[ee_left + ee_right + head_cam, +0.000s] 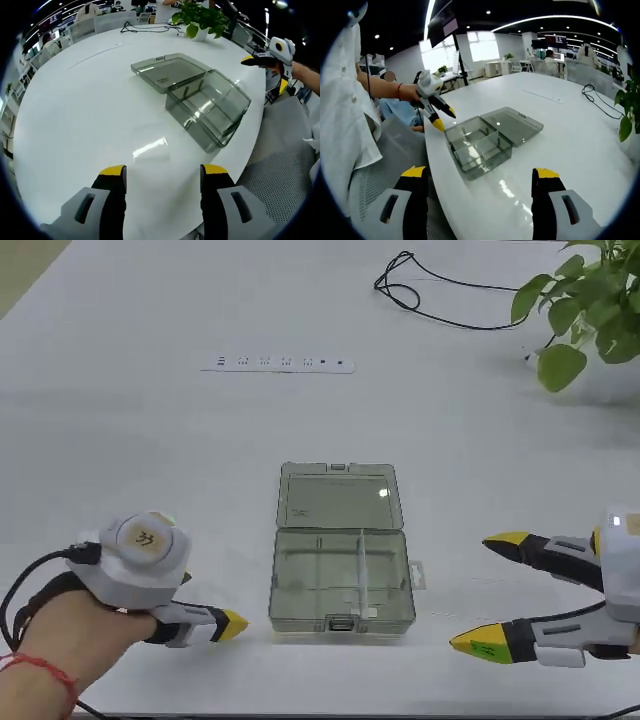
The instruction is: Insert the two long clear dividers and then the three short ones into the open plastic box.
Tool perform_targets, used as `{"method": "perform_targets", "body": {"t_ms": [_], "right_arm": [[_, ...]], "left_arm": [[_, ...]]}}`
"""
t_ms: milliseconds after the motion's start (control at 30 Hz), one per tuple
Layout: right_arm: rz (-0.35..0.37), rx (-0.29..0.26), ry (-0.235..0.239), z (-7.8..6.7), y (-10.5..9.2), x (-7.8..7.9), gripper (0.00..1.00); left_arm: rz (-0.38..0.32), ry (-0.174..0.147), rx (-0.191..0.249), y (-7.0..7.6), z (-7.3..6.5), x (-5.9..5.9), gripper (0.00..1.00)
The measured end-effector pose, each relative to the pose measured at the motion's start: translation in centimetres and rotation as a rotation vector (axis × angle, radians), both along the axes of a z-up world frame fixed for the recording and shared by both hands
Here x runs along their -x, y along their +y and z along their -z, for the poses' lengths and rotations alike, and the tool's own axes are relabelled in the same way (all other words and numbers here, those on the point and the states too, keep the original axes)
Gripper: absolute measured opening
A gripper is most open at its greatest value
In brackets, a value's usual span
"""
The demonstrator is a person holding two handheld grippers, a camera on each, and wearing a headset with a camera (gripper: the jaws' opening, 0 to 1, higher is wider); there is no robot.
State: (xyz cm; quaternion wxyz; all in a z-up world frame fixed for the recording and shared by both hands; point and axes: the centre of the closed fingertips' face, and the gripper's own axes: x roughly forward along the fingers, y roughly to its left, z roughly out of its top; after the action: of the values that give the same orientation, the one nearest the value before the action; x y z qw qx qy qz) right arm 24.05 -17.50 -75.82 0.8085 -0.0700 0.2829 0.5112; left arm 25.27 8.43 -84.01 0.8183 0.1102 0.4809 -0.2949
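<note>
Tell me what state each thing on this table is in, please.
plastic box: open, lid folded flat behind it.
clear dividers: standing inside the box; number unclear.
left gripper: open, empty.
right gripper: open, empty.
black cable: loose, looped on the table.
power strip: lying flat.

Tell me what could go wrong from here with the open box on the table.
The box sits near the front edge of the table, held by nothing: the left gripper and right gripper are open, apart from it. A push could slide it off. The divider inside is as clear as the walls, so slots may be misjudged.
</note>
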Motion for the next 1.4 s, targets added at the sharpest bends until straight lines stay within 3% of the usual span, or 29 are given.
{"method": "perform_targets", "body": {"t_ms": [167, 200, 233, 267, 400, 567, 833, 1400], "right_arm": [[0.0, -0.003, -0.003, -0.1, 0.1, 0.2, 0.85], [0.0, -0.004, -0.003, -0.2, 0.2, 0.4, 0.85], [0.0, -0.006, -0.004, -0.3, 0.2, 0.4, 0.85], [0.001, -0.007, -0.005, -0.3, 0.2, 0.4, 0.85], [0.01, -0.017, -0.007, -0.5, 0.2, 0.4, 0.85], [0.024, -0.03, -0.011, -0.7, 0.3, 0.3, 0.85], [0.025, -0.03, -0.015, -0.8, 0.3, 0.5, 0.84], [0.044, -0.018, -0.014, -0.3, -0.1, 0.9, 0.83]], "left_arm": [[-0.013, 0.025, -0.043, 0.4, 0.9, 0.1, 0.52], [-0.009, 0.03, -0.077, 0.7, 1.1, 0.3, 0.51], [0.009, -0.003, -0.077, 0.5, 0.9, -0.3, 0.48], [-0.006, 0.013, -0.08, 0.6, 1.0, -0.1, 0.48], [0.003, 0.01, -0.145, 1.1, 1.1, -0.1, 0.39], [-0.041, 0.031, -0.148, 1.0, 1.1, 0.0, 0.37], [-0.053, 0.052, -0.155, 1.4, 1.0, -0.2, 0.32], [-0.004, 0.085, -0.135, 1.5, 1.0, 0.0, 0.31]]}}
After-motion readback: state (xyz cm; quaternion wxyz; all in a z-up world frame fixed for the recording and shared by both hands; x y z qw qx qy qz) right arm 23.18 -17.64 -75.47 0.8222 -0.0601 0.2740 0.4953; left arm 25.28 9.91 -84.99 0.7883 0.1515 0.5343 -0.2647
